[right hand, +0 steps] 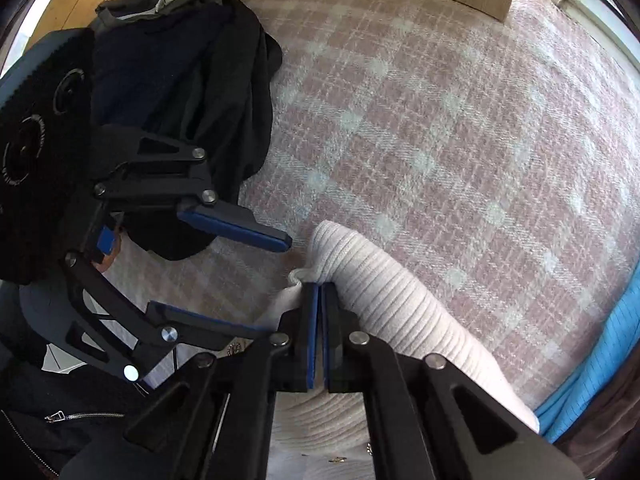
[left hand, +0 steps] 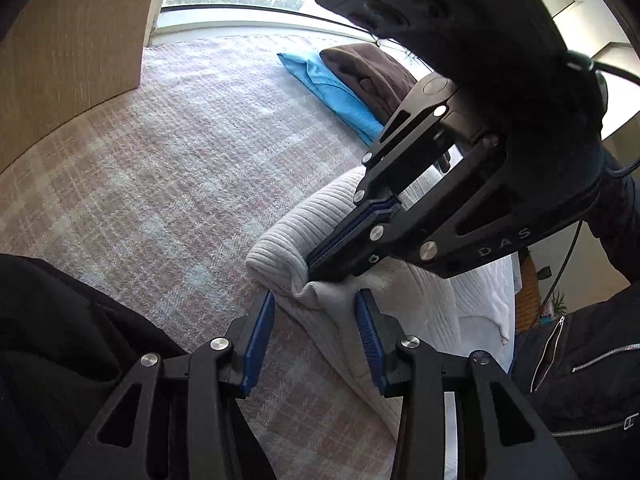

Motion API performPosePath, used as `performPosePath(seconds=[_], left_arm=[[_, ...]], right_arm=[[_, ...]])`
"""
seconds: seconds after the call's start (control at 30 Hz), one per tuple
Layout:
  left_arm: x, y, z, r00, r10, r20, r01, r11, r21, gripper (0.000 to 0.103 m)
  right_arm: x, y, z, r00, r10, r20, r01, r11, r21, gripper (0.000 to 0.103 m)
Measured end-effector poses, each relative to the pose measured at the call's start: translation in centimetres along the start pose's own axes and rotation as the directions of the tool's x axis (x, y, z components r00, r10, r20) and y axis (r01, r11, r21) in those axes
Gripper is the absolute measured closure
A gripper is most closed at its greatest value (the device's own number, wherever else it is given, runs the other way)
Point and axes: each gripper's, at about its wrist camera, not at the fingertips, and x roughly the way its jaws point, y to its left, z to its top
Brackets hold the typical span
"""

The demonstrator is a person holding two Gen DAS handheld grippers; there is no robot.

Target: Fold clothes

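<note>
My right gripper is clamped on the rolled edge of the white ribbed sweater, which lies on the checked blanket. My left gripper stands wide apart just beside that pinch. I judge it should take the same edge close by, so the fold stays straight.

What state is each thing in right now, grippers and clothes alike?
Right gripper: shut on the white ribbed sweater's edge.
Left gripper: open, fingers either side of the same edge.
White ribbed sweater: partly rolled over, lying on the checked blanket.
Blue garment: folded flat.
Brown garment: folded, beside the blue one.
Dark clothes pile: unfolded, heaped.
</note>
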Motion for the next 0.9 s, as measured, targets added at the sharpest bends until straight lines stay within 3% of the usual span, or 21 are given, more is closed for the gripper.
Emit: performPosePath(seconds=[0.27, 0.5, 0.63, 0.77, 0.9], left_arm=[[1.0, 0.4, 1.6, 0.999, -0.038, -0.014, 0.038, 0.999, 0.01, 0.06], [-1.0, 0.6, 1.6, 0.998, -0.015, 0.066, 0.015, 1.0, -0.002, 0.062], [-2.2, 0.6, 1.0, 0.999, 0.012, 0.048, -0.012, 1.0, -0.002, 0.062], [-3.1, -1.3, 1.0, 0.999, 0.036, 0.033, -0.037, 0.999, 0.039, 0.062], [-3.4, -4.1, 1.9, 0.998, 0.05, 0.03, -0.053, 0.992, 0.116, 0.061]], right_arm=[[-0.2, -0.1, -1.1, 1.0, -0.006, 0.005, 0.006, 1.0, 0.004, 0.102], [-1.8, -1.1, -0.9, 0.996, 0.044, 0.072, -0.048, 0.997, 0.057, 0.1], [0.4, -0.7, -0.4, 0.997, 0.067, 0.046, -0.069, 0.997, 0.044, 0.1], [-3.3, -2.3, -3.4, 0.992, -0.007, 0.13, -0.007, 0.995, 0.101, 0.102], [-7.4, -4.1, -6.6, 0.972, -0.091, 0.217, 0.055, 0.984, 0.168, 0.098]])
